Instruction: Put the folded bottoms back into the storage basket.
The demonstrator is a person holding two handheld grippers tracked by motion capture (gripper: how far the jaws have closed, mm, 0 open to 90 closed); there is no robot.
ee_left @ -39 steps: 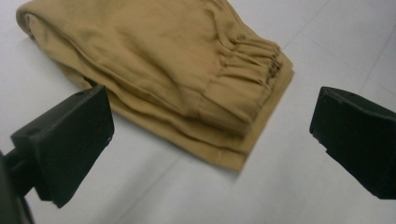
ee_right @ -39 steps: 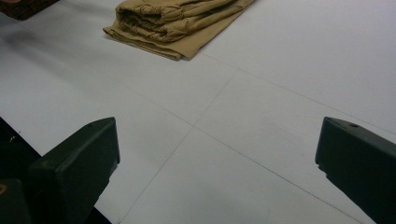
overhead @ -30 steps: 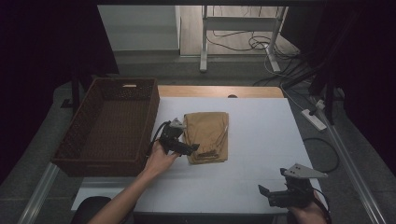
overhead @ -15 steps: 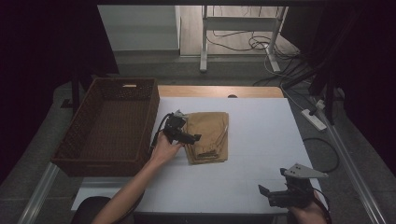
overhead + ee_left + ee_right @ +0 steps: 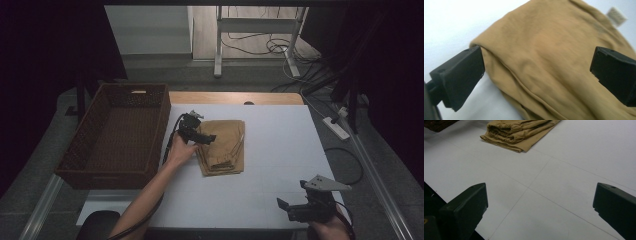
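A folded tan garment (image 5: pixel 222 147) lies on the white table (image 5: pixel 280 150), a little left of its middle. My left gripper (image 5: pixel 205 137) hovers at the garment's upper left edge, open. In the left gripper view its jaws stand wide apart on either side of the tan cloth (image 5: pixel 544 62), with a small label (image 5: pixel 615 15) at the far corner. My right gripper (image 5: pixel 287 210) rests low at the table's front right edge, open. In the right gripper view the folded garment (image 5: pixel 521 132) lies far off and bare table lies between the jaws.
A dark brown wicker basket (image 5: pixel 107 172) stands at the table's left edge, close to the garment. A wooden strip (image 5: pixel 235 97) runs along the table's back. Cables and a power strip (image 5: pixel 336 127) lie on the floor to the right.
My left gripper has moved away from the person and slightly right, from the garment's lower left side up to its upper left edge. The right gripper has stayed still.
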